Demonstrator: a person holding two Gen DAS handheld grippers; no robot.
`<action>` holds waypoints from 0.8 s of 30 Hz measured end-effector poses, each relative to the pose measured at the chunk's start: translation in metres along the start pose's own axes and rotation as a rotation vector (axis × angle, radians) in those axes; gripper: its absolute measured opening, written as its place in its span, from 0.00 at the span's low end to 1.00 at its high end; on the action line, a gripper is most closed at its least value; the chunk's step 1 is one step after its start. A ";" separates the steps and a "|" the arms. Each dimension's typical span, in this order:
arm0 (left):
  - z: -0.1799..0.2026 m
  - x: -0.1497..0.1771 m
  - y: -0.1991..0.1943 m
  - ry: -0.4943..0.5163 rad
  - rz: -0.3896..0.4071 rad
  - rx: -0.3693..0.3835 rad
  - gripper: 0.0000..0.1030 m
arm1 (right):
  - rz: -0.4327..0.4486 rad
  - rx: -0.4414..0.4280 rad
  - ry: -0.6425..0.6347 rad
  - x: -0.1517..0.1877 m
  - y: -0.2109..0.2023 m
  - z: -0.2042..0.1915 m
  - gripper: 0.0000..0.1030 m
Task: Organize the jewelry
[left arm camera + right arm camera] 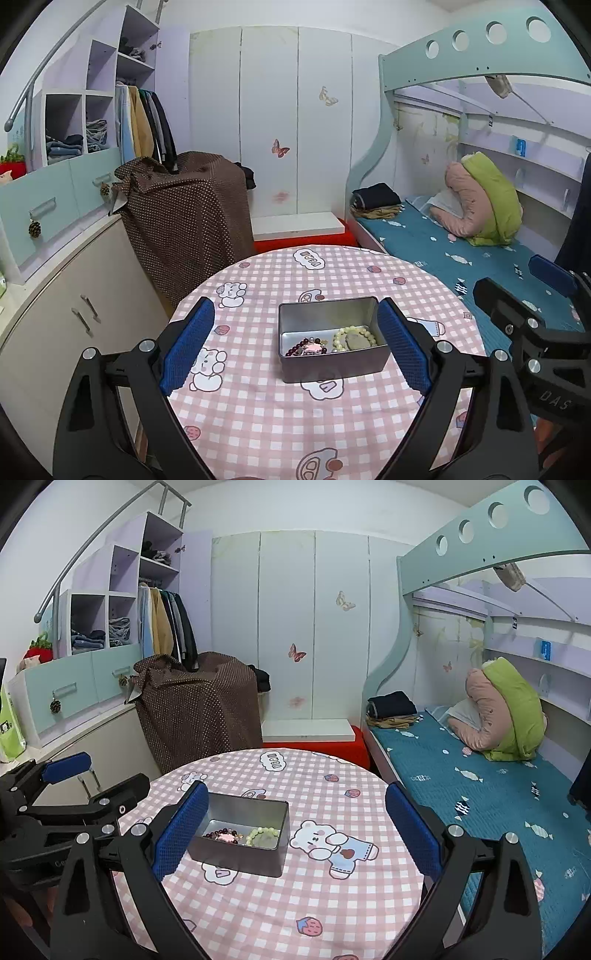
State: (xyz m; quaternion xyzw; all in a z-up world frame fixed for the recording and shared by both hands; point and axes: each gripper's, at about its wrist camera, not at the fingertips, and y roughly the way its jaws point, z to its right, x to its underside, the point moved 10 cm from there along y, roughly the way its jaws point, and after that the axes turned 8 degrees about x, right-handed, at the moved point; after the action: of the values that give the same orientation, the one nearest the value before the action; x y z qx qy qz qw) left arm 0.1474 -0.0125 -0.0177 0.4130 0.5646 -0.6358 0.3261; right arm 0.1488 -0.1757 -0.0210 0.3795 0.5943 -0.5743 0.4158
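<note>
Two grippers hang above a round table [266,424] dressed in pink checked cloth, both with fingers spread wide and grasping nothing. The left gripper [295,345] brackets a metal tin [332,363], which sits nearer its right pad [402,350] than its left. Inside the tin lie a pale bead bracelet [354,338] and a dark red bead bracelet [304,347], side by side on the floor of the box. The right gripper [297,829] hovers to the tin's right, its left pad [181,832] beside the tin's near-left corner. Bare cloth surrounds the tin on every side. The table's far rim lies near a brown dotted cover [199,709], and its right rim near a blue bed [498,812].
</note>
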 end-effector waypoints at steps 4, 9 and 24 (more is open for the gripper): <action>-0.001 0.000 0.000 0.001 0.001 -0.001 0.87 | 0.001 -0.001 0.000 0.000 0.000 -0.001 0.90; -0.003 0.000 0.000 -0.007 0.002 -0.002 0.87 | 0.000 -0.004 0.001 -0.001 0.000 -0.003 0.90; -0.003 -0.002 -0.001 -0.002 0.005 -0.011 0.87 | -0.009 -0.023 0.016 0.002 0.003 -0.004 0.90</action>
State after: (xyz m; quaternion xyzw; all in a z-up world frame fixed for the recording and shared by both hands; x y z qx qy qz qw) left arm 0.1479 -0.0098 -0.0156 0.4121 0.5668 -0.6323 0.3303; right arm 0.1508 -0.1715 -0.0244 0.3765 0.6059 -0.5664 0.4127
